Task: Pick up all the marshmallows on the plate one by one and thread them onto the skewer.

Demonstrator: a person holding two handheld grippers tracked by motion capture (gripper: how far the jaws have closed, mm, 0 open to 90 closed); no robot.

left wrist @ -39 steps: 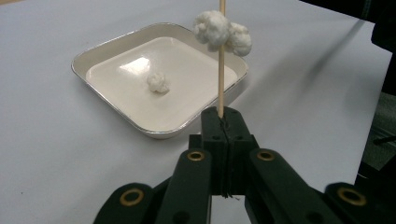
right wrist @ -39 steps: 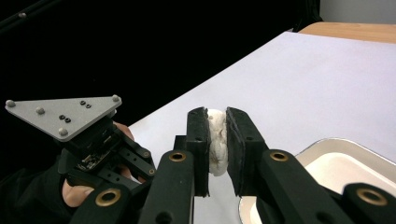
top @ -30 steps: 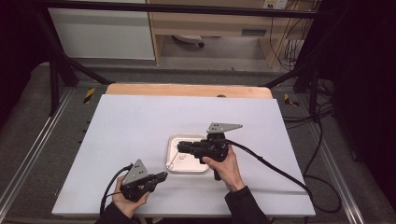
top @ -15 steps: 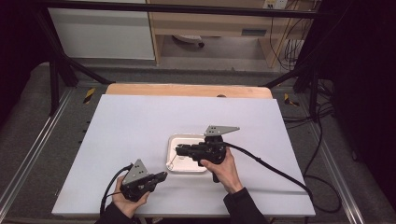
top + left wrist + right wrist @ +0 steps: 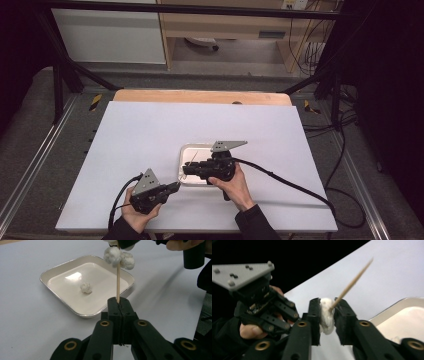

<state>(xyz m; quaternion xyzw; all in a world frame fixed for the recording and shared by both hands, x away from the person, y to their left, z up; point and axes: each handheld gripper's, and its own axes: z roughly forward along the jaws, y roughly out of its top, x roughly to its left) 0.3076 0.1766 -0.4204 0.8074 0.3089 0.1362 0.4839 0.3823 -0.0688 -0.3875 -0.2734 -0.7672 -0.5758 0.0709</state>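
1. Two black two-jaw grippers work at the near edge of the white table (image 5: 150,130), each held in one of the person's hands.
2. Nearest, the left gripper (image 5: 118,305) has its jaws pressed tight together on the lower end of a thin wooden skewer (image 5: 118,283), which stands up from the jaw tips; in the high view this gripper (image 5: 175,186) sits just off the near left corner of the tray.
3. Up the skewer, a cluster of white cotton balls (image 5: 119,257) is threaded on the stick, near the top of the left gripper view.
4. The right gripper (image 5: 327,315) has one cotton ball (image 5: 326,318) of that cluster between its jaws, with the skewer's pointed end (image 5: 352,283) coming out past it. Its jaws have just been opening: the ball touches the left pad, and a dark gap shows between it and the right pad.
5. In the high view the right gripper (image 5: 186,170) lies over the near part of the tray, pointing towards the left one.
6. Beyond, a shallow square white tray with a silvery rim (image 5: 60,267) rests on the table, and one loose cotton ball (image 5: 85,287) lies near its middle.
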